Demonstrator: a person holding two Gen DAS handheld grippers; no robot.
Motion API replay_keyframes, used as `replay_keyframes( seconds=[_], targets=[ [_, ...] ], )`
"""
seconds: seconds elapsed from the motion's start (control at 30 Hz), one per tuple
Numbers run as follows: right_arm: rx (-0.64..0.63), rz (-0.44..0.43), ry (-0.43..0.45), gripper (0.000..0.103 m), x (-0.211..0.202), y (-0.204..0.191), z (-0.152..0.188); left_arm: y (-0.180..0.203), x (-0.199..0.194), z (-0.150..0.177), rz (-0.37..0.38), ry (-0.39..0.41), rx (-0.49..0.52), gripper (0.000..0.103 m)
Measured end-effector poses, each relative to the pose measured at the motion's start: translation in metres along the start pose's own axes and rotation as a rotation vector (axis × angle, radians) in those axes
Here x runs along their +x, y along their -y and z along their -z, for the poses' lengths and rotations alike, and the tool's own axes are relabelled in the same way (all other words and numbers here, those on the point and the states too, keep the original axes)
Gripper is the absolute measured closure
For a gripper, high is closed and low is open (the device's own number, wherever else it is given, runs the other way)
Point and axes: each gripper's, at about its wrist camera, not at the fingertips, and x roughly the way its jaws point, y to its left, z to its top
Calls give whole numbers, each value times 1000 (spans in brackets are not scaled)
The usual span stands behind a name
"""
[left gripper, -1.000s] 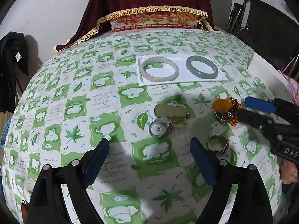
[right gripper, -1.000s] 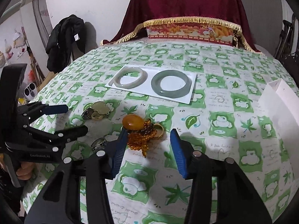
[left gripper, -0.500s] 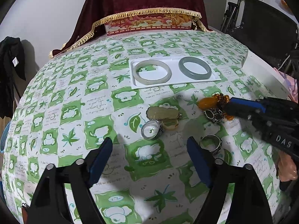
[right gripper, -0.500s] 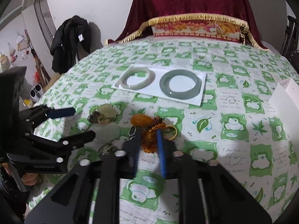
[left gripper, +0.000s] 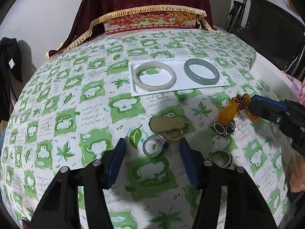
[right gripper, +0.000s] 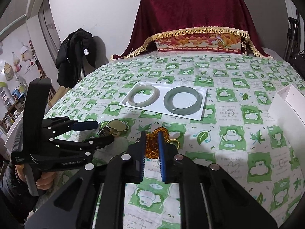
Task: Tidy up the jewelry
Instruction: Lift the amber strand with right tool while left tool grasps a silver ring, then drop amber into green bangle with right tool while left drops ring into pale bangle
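On the green-and-white checked tablecloth (left gripper: pixel 57 105), the jewelry sits in two zones. Farther back, a white tray (left gripper: pixel 223 83) holds a pale jade bangle (left gripper: pixel 137 77) and a darker green bangle (left gripper: pixel 187 72), side by side, flat. That part looks sorted.

Nearer the camera, loose pieces are still scattered: a flat cloud-shaped pendant (left gripper: pixel 167 124), a tan ring (left gripper: pixel 172 135) touching its near edge, a silver ring (left gripper: pixel 153 147) just beside that, a second silver band (left gripper: pixel 221 158) to the right, and a dark ornate ring (left gripper: pixel 223 128) beneath the amber stone.

Right gripper (right gripper: pixel 150 135): jaws nearly together, pinching the amber bead strand (right gripper: pixel 152 147). In the left wrist view the strand's amber pendant (left gripper: pixel 226 113) hangs tilted from the gripper tip, apparently lifted off the cloth, though whether it has fully cleared the dark ring cannot be told. A gold ring (right gripper: pixel 174 143) shows just right of the beads; whether it is attached is unclear.

Left gripper (left gripper: pixel 152 148): jaws spread wide, holding nothing, low over the cloth with the silver ring between its blue pads (left gripper: pixel 116 160).

Judgement: early-to-middle stage. Two bangles placed, one amber piece in hand, about five small pieces left. A white box (right gripper: pixel 286 106) stands at the right edge; its role is unclear.
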Motion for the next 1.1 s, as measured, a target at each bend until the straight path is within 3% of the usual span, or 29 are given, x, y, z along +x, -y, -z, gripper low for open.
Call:
replay_keyframes(
  seconds=[0.07,0.5,0.67,0.97,1.1],
  targets=[
    [19,-6,16,92,-4,4,-2,2,-3,1,10,14,12,75],
    [63,-38,103,92,-26,13,-10,-7,-28,0,33,109,-27,75],
    [78,-29,108,92,-26,18,-12,-6,-28,-5,21,112,-27,75],
    [119,-35,147,92,-17,32,-61,-9,-18,-62,22,140,-33,75],
    [130,-34,126,92,5,39,-78,-11,0,-83,58,122,-54,75]
  ],
)
